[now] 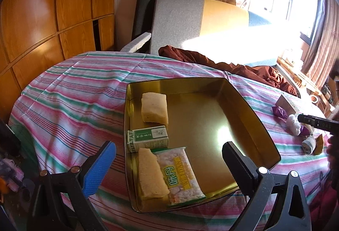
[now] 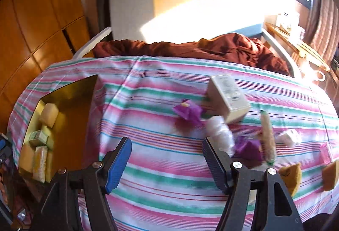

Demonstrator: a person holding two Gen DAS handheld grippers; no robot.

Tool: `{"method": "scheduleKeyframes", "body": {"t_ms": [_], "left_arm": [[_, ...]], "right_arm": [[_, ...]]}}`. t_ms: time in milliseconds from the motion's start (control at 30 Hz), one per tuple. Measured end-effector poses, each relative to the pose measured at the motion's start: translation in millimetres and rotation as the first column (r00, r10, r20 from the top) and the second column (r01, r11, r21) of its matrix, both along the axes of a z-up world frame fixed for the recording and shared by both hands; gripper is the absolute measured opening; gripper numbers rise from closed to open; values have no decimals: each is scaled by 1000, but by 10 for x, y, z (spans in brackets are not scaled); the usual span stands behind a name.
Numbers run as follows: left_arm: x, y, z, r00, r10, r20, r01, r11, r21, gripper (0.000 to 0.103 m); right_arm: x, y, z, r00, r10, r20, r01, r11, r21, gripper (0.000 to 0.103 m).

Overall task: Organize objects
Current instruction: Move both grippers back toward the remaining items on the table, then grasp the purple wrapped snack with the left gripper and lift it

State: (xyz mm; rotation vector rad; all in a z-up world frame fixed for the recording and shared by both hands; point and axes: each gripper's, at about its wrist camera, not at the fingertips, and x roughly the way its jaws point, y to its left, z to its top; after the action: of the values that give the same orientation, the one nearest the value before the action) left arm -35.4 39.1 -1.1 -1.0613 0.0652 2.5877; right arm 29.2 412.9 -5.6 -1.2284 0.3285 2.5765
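Observation:
A gold tin tray [image 1: 250,112] lies on the striped bedsheet. Along its left side sit a pale sponge block [image 1: 154,107], a small green carton [image 1: 147,139], a tan sponge [image 1: 151,173] and a clear snack packet [image 1: 181,173]. My left gripper [image 1: 167,165] hangs open over the tray's near end, nothing between its fingers. My right gripper [image 2: 167,164] is open over bare sheet, right of the tray [image 2: 84,104]. Beyond its right finger lie a white cotton-like bundle [image 2: 219,132], purple wrappers [image 2: 188,112], a beige box [image 2: 228,99] and a thin stick [image 2: 268,140].
More small items lie at the right: a white roll [image 2: 289,137], brown sponge pieces [image 2: 291,177] and a pink packet [image 2: 325,151]. A dark red blanket [image 2: 190,49] is bunched at the bed's far edge before a grey and yellow headboard [image 1: 190,17]. Wooden wardrobe doors [image 1: 53,8] stand left.

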Motion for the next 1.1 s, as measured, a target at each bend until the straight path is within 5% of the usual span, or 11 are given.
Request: {"method": "scheduleKeyframes", "body": {"t_ms": [167, 367, 700, 833, 1100], "left_arm": [[17, 321, 17, 997, -76, -6, 76, 997, -32, 101], [22, 848, 118, 981, -194, -11, 194, 980, -41, 101], [-118, 2085, 190, 918, -390, 71, 391, 920, 1, 98], [-237, 2559, 95, 898, -423, 123, 428, 904, -11, 84], [-520, 3434, -173, 859, -469, 206, 491, 869, -67, 81]], "right_arm": [[314, 746, -46, 968, -246, -44, 246, 969, 7, 70], [658, 1284, -192, 877, -476, -60, 462, 872, -165, 70], [706, 1311, -148, 881, -464, -91, 436, 872, -223, 70], [718, 1289, -117, 885, -452, -110, 418, 877, -237, 71], [714, 1301, -121, 893, -435, -117, 392, 879, -272, 71]]}}
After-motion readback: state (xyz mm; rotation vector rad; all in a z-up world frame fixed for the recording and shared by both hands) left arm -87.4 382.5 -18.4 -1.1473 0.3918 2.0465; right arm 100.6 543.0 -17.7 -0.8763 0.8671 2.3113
